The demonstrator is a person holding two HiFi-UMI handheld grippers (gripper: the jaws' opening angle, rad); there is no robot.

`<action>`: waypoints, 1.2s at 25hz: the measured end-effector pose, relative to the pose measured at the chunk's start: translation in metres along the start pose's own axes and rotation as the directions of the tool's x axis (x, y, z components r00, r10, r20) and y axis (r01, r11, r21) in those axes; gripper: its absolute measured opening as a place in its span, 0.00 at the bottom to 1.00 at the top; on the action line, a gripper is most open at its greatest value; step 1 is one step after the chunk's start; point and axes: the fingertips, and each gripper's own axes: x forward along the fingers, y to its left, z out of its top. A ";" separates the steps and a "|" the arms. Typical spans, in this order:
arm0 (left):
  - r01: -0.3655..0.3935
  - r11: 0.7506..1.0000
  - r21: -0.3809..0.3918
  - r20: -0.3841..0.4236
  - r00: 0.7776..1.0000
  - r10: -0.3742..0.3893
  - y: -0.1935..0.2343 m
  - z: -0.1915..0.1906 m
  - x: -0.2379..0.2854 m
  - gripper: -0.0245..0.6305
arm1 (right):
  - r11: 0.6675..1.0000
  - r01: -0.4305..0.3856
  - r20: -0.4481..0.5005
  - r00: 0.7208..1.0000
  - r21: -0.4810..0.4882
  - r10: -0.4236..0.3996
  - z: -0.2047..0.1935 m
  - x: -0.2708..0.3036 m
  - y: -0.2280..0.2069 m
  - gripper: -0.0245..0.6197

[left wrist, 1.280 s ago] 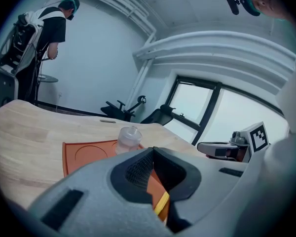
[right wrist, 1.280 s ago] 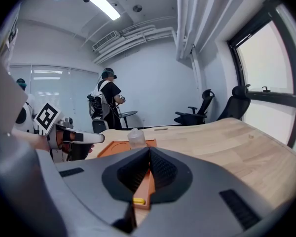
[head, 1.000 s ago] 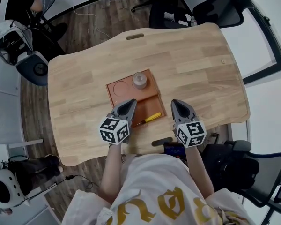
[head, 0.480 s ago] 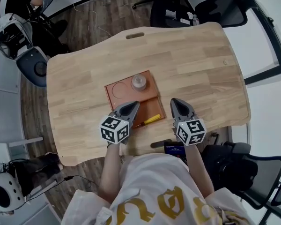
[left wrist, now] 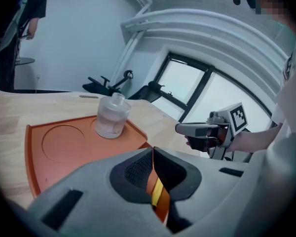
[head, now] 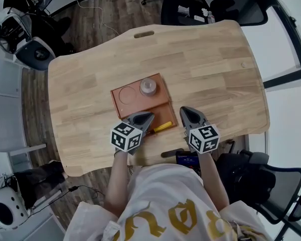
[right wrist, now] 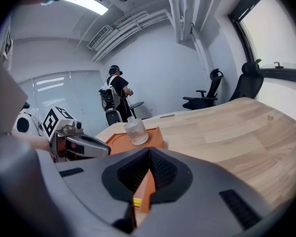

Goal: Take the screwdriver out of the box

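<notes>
Yellow-handled screwdriver [head: 162,126]: lies in orange box [head: 118,103], near compartment. Your left gripper [head: 146,117] and right gripper [head: 185,112] flank it, jaws together and empty, probably staged for the pickup.

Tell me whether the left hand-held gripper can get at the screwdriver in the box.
Probably yes. The left hand-held gripper hangs close over the screwdriver in the open box, with nothing covering it and the bottle clear. Its jaws are shut, so they must open first.
</notes>
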 end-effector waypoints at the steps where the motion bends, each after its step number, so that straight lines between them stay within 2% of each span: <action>1: 0.014 1.000 0.004 -0.023 1.000 -0.014 -0.002 -0.005 0.003 0.05 | 1.000 -0.008 -0.012 1.000 0.004 0.008 -0.004 0.002 0.001 0.05; 5: 0.060 0.998 -0.014 -0.083 0.995 -0.061 -0.006 -0.018 0.013 0.05 | 1.000 -0.028 -0.034 0.999 0.002 0.028 -0.012 0.007 0.004 0.06; 10: 0.136 0.990 -0.048 -0.153 0.978 -0.142 -0.013 -0.031 0.024 0.06 | 0.999 -0.046 -0.048 0.998 0.017 0.046 -0.018 0.009 0.003 0.06; 17: 0.257 0.965 -0.048 -0.246 0.934 -0.261 -0.031 -0.050 0.038 0.08 | 0.998 -0.056 -0.067 0.996 0.039 0.058 -0.025 0.012 -0.001 0.06; 21: 0.272 0.961 -0.057 -0.269 0.922 -0.277 -0.030 -0.057 0.047 0.15 | 0.996 -0.074 -0.061 0.995 0.050 0.077 -0.026 0.015 -0.002 0.06; 26: 0.275 0.960 -0.049 -0.314 0.908 -0.277 -0.025 -0.066 0.058 0.16 | 0.995 -0.086 -0.069 0.993 0.056 0.090 -0.029 0.019 -0.004 0.06; 30: 0.307 0.948 -0.083 -0.378 0.871 -0.315 -0.025 -0.080 0.064 0.20 | 0.993 -0.092 -0.077 0.992 0.071 0.098 -0.034 0.022 -0.007 0.06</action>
